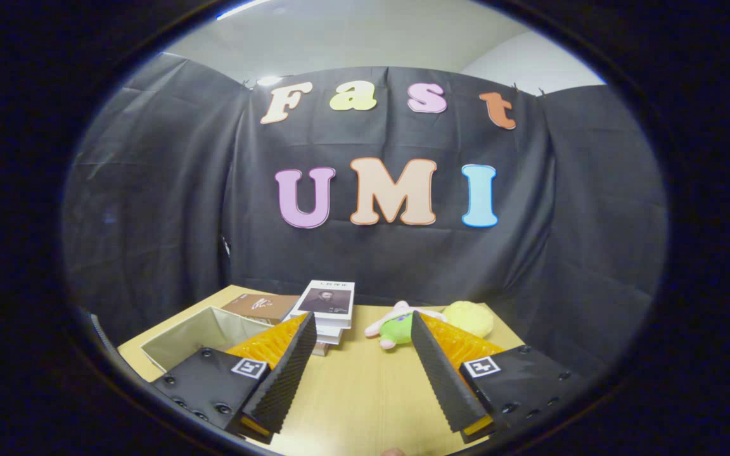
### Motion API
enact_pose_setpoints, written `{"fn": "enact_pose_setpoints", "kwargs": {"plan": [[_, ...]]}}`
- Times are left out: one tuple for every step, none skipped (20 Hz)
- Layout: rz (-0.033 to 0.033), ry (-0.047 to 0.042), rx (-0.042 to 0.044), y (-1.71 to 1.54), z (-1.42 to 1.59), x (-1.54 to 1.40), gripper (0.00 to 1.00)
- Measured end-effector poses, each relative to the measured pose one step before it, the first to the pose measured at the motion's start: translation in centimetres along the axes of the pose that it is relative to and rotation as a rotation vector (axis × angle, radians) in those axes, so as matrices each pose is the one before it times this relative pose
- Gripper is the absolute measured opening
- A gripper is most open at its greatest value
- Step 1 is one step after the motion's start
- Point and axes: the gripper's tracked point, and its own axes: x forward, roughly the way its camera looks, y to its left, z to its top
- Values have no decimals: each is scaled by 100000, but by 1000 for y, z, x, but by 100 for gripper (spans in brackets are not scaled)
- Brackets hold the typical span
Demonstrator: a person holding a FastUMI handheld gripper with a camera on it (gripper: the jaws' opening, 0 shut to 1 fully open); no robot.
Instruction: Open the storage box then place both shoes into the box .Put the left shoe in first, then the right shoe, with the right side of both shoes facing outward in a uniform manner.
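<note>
1. We see the orange-and-black gripper with fingers spread apart, nothing between them.
2. Open beige fabric storage box sits lower left, beside the left finger.
3. Stacked white books lie beyond; cover text unreadable.

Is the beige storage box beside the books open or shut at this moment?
Open: the storage box shows its rim and bare inner walls, no lid on top. The gripper is open, fingers apart over the table.
</note>
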Motion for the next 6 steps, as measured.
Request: {"fn": "enact_pose_setpoints", "kwargs": {"plan": [[140,-292,299,134,102,-169,97],[369,241,484,7,-226,-165,97],[398,43,494,24,-61,-198,97],[74,-441,327,624,50,-282,97],[-135,-701,272,-116,189,-199,97],[-353,-7,158,-255,-28,-96,97]]}}
